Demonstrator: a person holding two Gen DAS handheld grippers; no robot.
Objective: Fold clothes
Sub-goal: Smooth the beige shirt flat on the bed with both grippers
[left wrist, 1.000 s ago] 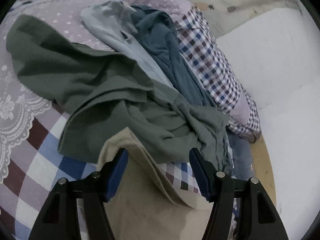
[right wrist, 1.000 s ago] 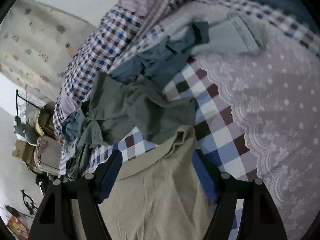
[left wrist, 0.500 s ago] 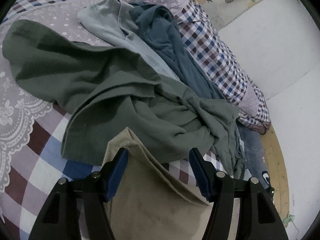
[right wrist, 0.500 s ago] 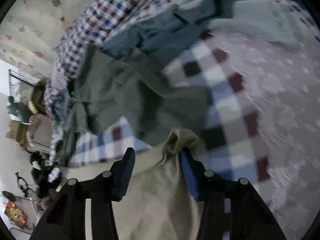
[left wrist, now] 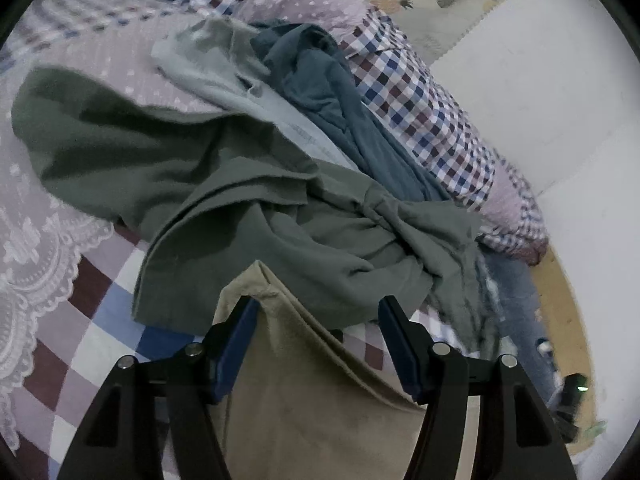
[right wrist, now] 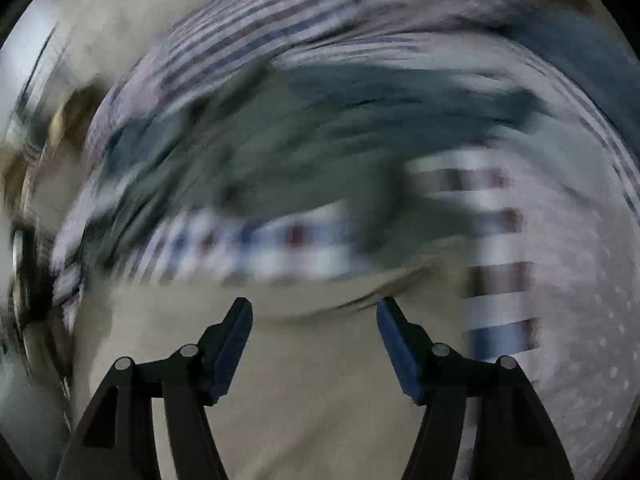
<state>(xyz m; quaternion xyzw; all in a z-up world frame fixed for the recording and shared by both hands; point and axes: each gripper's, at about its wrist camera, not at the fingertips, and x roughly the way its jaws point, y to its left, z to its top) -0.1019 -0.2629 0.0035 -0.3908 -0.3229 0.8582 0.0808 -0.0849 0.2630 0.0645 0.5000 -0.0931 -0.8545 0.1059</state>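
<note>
Several crumpled garments are seen on the bed (left wrist: 92, 320) in the left wrist view: a beige cloth (left wrist: 312, 400) with a soft folded corner, a dark green one (left wrist: 224, 200), a teal one (left wrist: 340, 104). The beige cloth lies between the widely spread fingers of the left gripper (left wrist: 316, 312), not clamped.

In the right wrist view, heavily blurred, the right gripper (right wrist: 316, 312) is spread wide over the smooth beige cloth (right wrist: 312, 392).

Beige garment (left wrist: 304, 392): matt woven cloth, smooth, faint dark smudges. Dark green garment (left wrist: 224, 184): matt soft cloth, creased. Teal garment (left wrist: 344, 120): thin matt cloth. Checked bedsheet (left wrist: 92, 320): cloth with lace trim (left wrist: 36, 248). Fingers (left wrist: 236, 332): matt black plastic, blue pads, shiny metal screws (left wrist: 440, 348). Right wrist view is blurred; finish unreadable there.
</note>
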